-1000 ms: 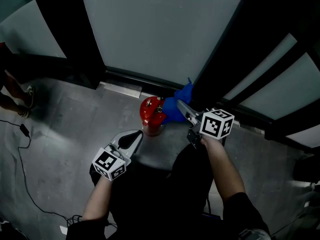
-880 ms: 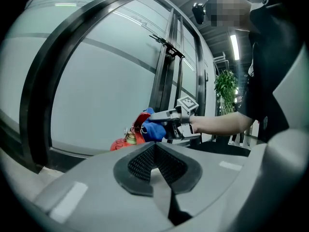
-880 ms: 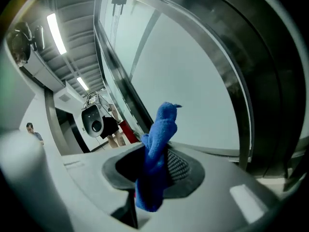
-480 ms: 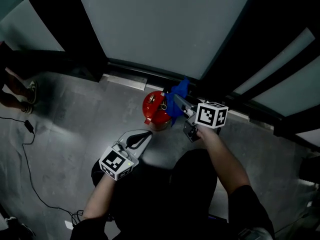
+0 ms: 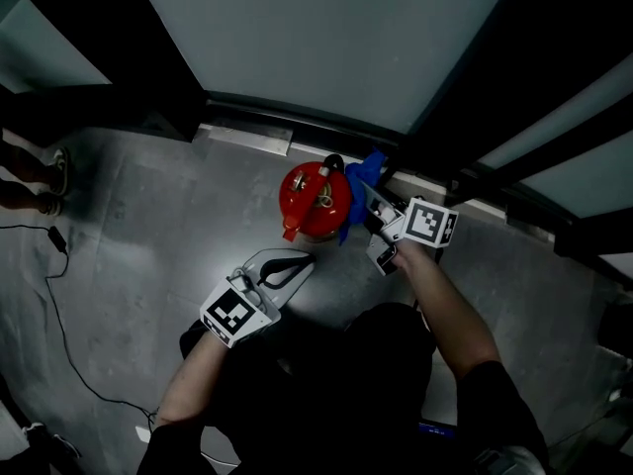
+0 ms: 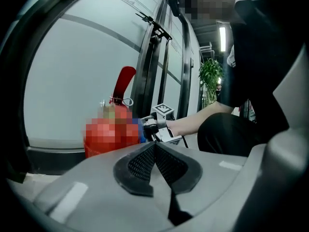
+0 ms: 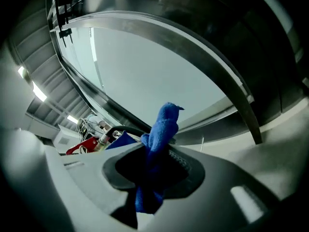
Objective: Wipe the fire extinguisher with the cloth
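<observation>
Extinguisher (image 5: 315, 201) one, cloth (image 5: 370, 168) one, in right claw (image 5: 364, 194)

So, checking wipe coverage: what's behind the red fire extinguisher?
Behind the red fire extinguisher: dark metal frame and pale glass panel. The blue cloth, in the right gripper, covers its right side; its back is hidden.

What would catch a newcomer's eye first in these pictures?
The bright red metal fire extinguisher stands out on the grey floor at the foot of the glass wall. Right beside it, the right gripper is shut on a vivid blue fluffy cloth, held at the extinguisher's side. The left gripper hovers shut and empty just in front of the extinguisher.
</observation>
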